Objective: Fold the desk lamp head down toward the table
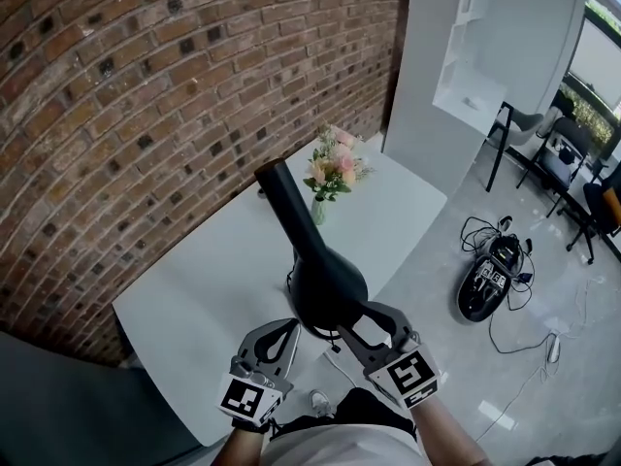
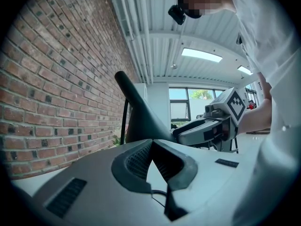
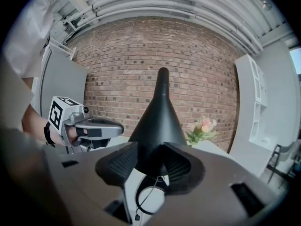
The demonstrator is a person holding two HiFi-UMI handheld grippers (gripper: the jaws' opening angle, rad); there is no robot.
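A black desk lamp stands on the white table [image 1: 194,309], its cone-shaped head [image 1: 325,282] low and near me and its narrow neck [image 1: 277,187] slanting up toward the brick wall. My right gripper [image 1: 364,311] is shut on the wide rim of the head; in the right gripper view the cone [image 3: 160,121] fills the gap between the jaws of the right gripper [image 3: 150,149]. My left gripper [image 1: 294,326] sits just left of the head, shut and holding nothing. In the left gripper view the left gripper [image 2: 151,141] has the lamp [image 2: 136,112] beyond its tips.
A small vase of pink flowers [image 1: 332,175] stands on the table behind the lamp. The brick wall [image 1: 146,115] runs along the table's far side. A black cord [image 3: 141,201] loops on the table under the head. On the floor to the right lies a dark device with cables [image 1: 490,282].
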